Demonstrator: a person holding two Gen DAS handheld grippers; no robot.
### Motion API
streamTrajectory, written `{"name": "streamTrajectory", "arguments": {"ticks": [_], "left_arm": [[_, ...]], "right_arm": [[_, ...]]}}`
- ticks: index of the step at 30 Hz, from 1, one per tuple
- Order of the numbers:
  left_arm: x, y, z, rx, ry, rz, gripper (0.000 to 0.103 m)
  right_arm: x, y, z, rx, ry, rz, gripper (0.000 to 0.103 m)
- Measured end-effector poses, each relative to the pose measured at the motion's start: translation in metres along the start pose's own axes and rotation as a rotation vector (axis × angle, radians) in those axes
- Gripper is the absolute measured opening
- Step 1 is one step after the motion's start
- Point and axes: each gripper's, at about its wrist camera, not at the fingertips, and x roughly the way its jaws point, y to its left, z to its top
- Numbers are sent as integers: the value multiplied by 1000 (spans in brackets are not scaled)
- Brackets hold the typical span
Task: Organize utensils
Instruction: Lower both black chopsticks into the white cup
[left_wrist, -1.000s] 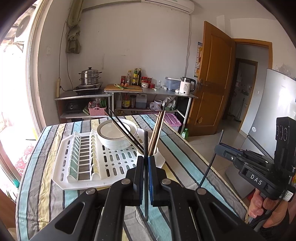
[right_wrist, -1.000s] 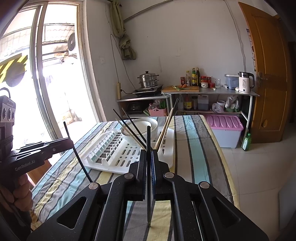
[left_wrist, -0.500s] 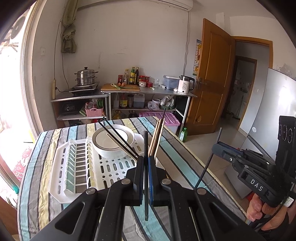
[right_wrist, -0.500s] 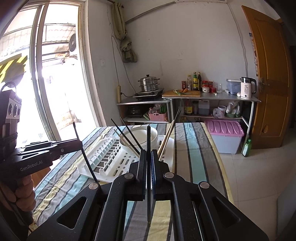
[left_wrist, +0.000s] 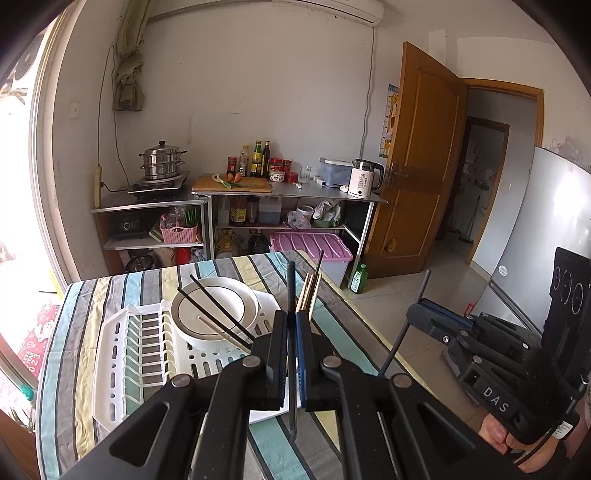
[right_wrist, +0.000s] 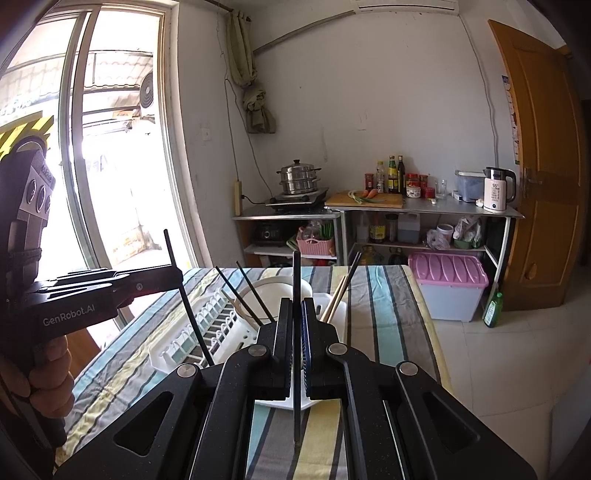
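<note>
My left gripper (left_wrist: 291, 325) is shut on a black chopstick (left_wrist: 291, 288) that stands upright between its jaws. My right gripper (right_wrist: 296, 314) is shut on another black chopstick (right_wrist: 296, 273), also upright. Both are held above the striped table, near the white dish rack (left_wrist: 122, 354). A white bowl (left_wrist: 214, 310) sits in the rack. Several black and wooden chopsticks (left_wrist: 308, 291) stick out of the rack's holder, which is hidden behind my fingers. The right gripper also shows in the left wrist view (left_wrist: 417, 317), and the left gripper in the right wrist view (right_wrist: 173, 273).
The table (left_wrist: 74, 306) wears a striped cloth. Beyond it stand metal shelves (left_wrist: 288, 195) with a steamer pot, bottles and a kettle. A pink-lidded bin (left_wrist: 310, 247) sits on the floor. A wooden door (left_wrist: 424, 166) is at the right.
Both grippers have risen and drawn back from the rack, each still holding its chopstick. The rack and bowl look lower and farther in both views.
</note>
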Motion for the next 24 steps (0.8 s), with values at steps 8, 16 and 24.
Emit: {"name": "streamTrajectory", "arguments": {"ticks": [8, 16, 24], "left_arm": [[12, 10, 31, -17, -10, -12, 4], [29, 16, 58, -23, -21, -12, 4], [55, 24, 71, -26, -19, -19, 4]], "right_arm": [[12, 0, 21, -7, -22, 1, 4], [28, -1, 38, -9, -41, 4, 4], [47, -6, 47, 7, -44, 7, 4]]}}
